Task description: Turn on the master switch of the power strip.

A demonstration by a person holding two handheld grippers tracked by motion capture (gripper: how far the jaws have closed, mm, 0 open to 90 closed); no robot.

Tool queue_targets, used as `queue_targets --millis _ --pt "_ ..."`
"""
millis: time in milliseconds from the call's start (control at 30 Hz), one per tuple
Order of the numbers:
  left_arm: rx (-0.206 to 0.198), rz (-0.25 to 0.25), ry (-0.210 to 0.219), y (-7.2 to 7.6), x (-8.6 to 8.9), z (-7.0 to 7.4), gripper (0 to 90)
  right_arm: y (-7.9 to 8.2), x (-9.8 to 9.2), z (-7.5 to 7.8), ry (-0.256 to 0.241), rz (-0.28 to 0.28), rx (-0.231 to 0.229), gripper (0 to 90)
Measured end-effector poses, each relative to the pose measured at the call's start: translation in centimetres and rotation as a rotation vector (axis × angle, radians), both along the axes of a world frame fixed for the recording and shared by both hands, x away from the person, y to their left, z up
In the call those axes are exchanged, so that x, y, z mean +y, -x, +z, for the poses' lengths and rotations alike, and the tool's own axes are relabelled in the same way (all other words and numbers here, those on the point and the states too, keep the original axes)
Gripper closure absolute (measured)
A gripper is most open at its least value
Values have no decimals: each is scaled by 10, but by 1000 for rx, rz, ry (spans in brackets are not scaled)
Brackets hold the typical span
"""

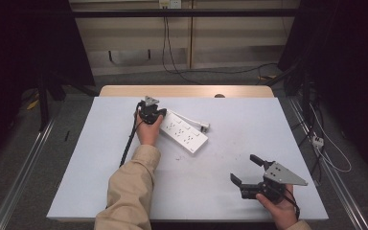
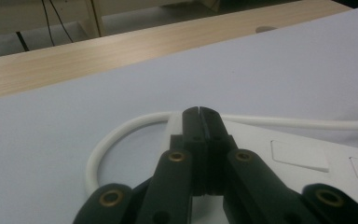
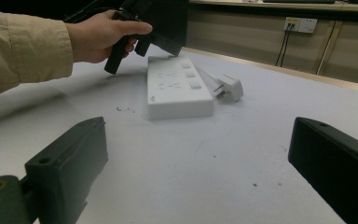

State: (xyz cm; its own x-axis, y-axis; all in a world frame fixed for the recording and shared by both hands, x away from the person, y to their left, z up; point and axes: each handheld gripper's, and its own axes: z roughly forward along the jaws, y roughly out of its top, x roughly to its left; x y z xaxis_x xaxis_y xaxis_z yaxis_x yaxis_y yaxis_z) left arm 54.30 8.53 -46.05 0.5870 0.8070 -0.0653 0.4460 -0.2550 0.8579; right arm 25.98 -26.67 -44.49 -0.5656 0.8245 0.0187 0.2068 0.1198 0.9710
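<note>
High view is showing a desk [image 1: 100, 167] covered by a pale grey, matte sheet, with a light wood strip running along its far edge. Beyond it, a beige wall is carrying a socket plate with dark cables hanging down to a grey floor.

A tan sleeve [image 1: 127, 191] is reaching forward from the bottom edge, and the left hand [image 1: 147, 132] is gripping the left hand-held gripper [image 1: 149, 111] at the near-left end of the power strip. In the left gripper view its black jaws are pressing together with nothing between them, their tips hovering just over the strip's end where the cord is leaving.

The right hand [image 1: 280, 203] is holding the right hand-held gripper [image 1: 244, 170] low over the desk's near-right area, well apart from the strip; its grey triangular plate is facing up and its jaws are standing wide apart, empty.

The white power strip [image 1: 184, 132] is lying flat and diagonal near the desk's centre, a smooth plastic bar with rows of outlets. Its white cord [image 2: 121, 135] is looping round to a white plug [image 3: 228, 87] resting beside the strip.
</note>
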Motion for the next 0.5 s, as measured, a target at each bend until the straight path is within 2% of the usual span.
queue_targets --millis 100,167,500 --pt "-3 0 0 0 0 -1 900 0 0 0 2 2 -1 45" --pt "-1 8 17 0 0 -1 900 1 0 0 1 2 -1 44" --pt "-3 7 10 -1 -1 -1 900 1 0 0 2 3 0 45"
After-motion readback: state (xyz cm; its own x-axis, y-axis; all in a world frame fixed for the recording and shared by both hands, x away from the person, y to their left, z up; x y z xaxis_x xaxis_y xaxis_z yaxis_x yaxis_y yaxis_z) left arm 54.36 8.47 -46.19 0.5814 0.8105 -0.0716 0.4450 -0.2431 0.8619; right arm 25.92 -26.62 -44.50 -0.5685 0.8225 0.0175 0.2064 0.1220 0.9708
